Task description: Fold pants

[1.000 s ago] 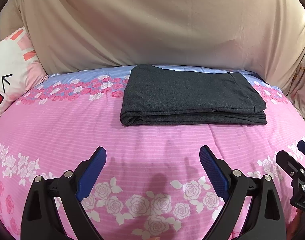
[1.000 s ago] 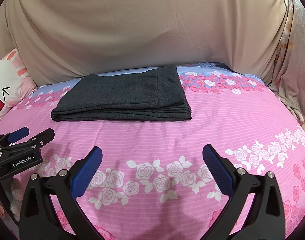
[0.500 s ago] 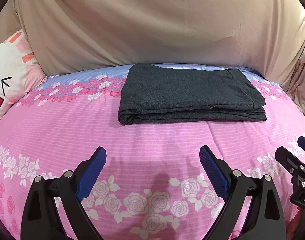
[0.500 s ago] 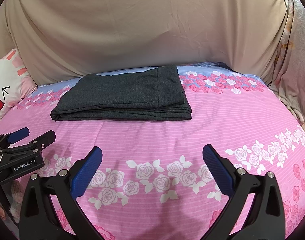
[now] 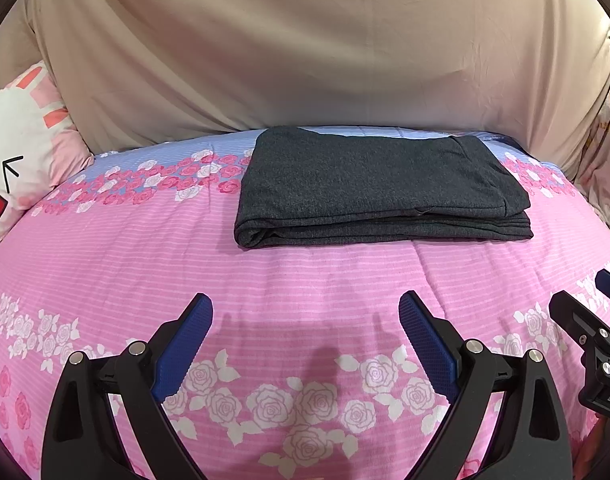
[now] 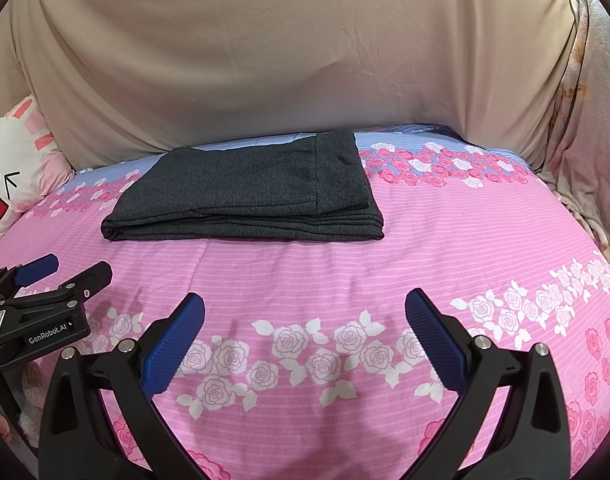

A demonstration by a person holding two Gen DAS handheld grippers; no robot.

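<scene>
The dark grey pants [image 5: 377,188] lie folded into a flat rectangle on the pink floral bedspread [image 5: 145,264], towards the far side of the bed; they also show in the right wrist view [image 6: 245,192]. My left gripper [image 5: 306,308] is open and empty, hovering over the bedspread well short of the pants. My right gripper [image 6: 305,304] is open and empty too, held back at the near side. The left gripper shows at the left edge of the right wrist view [image 6: 53,276], and the right gripper at the right edge of the left wrist view [image 5: 585,300].
A beige sheet [image 5: 305,48] hangs as a backdrop behind the bed. A white and pink cartoon rabbit pillow [image 5: 17,160] lies at the far left. A pale floral cloth [image 6: 585,120] hangs at the right edge.
Both grippers have stayed open and away from the pants. The left wrist view has shifted slightly, so the pants sit a little lower and nearer in it.
</scene>
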